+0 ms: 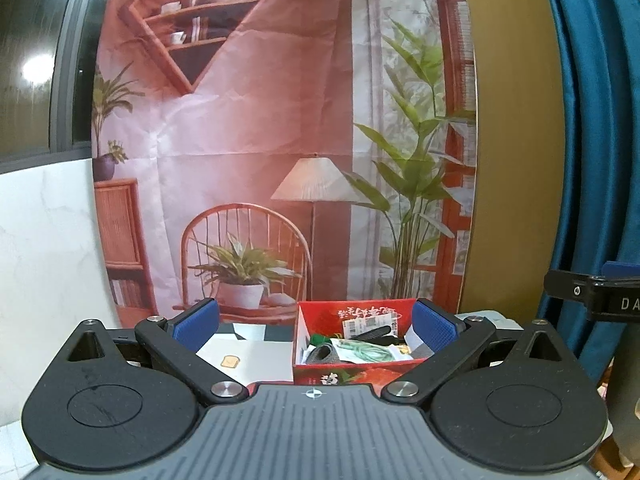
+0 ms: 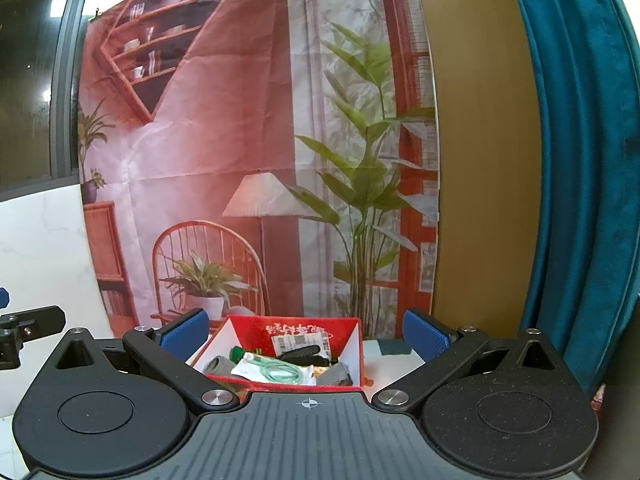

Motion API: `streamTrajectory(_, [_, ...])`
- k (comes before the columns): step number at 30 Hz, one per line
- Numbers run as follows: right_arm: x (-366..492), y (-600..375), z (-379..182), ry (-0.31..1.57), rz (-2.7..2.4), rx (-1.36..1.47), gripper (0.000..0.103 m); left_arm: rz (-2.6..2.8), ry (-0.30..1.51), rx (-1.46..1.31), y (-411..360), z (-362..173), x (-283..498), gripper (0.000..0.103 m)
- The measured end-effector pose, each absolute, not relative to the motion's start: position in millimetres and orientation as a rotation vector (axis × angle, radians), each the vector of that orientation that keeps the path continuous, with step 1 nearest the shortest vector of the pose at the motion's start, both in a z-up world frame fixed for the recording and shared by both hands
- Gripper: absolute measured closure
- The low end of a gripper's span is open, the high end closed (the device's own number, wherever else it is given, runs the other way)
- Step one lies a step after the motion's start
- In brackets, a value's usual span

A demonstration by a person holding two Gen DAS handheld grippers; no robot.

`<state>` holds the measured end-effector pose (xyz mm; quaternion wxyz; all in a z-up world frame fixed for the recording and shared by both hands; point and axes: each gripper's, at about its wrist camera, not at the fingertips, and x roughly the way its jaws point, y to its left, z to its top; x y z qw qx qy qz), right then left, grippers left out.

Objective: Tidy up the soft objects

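The red box (image 1: 352,354) sat on the counter (image 1: 248,354) ahead of both tools, already crowded with soft things: a green cord in its clear bag (image 2: 276,372), grey rolled cloth (image 2: 218,365), a dark green bundle (image 1: 320,339) and something black under a labelled packet (image 2: 300,350). The likely trouble was a snag. A loose cord loop could catch on a pad and drag its neighbours over the low front wall, or a light box could slide or tip if a tool pushed on its rim rather than reaching inside. A small yellow piece (image 1: 230,361) lay alone on the counter left of the box and could be overlooked.

The left tool (image 1: 316,322) was spread wide, blue pads well apart, holding and touching nothing. The right tool (image 2: 306,334) was equally wide, empty, the box framed between its pads.
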<state>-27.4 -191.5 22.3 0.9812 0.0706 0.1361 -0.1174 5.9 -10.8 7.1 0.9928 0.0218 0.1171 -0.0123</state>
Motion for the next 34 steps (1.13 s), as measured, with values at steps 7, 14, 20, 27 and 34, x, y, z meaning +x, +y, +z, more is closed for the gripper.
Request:
streamTrajectory(7, [-25.3, -191.3, 20.1, 0.291, -0.233, 0.138, 0.000, -0.033, 0.242, 0.033, -11.2, 6.2, 7.1, 0.000])
streamTrajectory(14, [-23.6, -191.7, 19.6, 0.301, -0.234, 0.139, 0.000, -0.043, 0.251, 0.024, -8.9, 5.8, 7.8, 0.000])
streamTrajectory(20, [-23.4, -191.7, 19.9, 0.303, -0.232, 0.137, 0.000, -0.048, 0.258, 0.017, -8.8, 4.4, 7.9, 0.000])
streamTrajectory(27, [-22.6, -191.7, 17.8, 0.309, -0.233, 0.134, 0.000, -0.055, 0.264, 0.008, -8.6, 3.0, 9.1, 0.000])
streamTrajectory(34, [-21.8, -191.5, 14.9, 0.312, -0.232, 0.134, 0.000, -0.055, 0.259, 0.009, -9.9, 1.7, 7.6, 0.000])
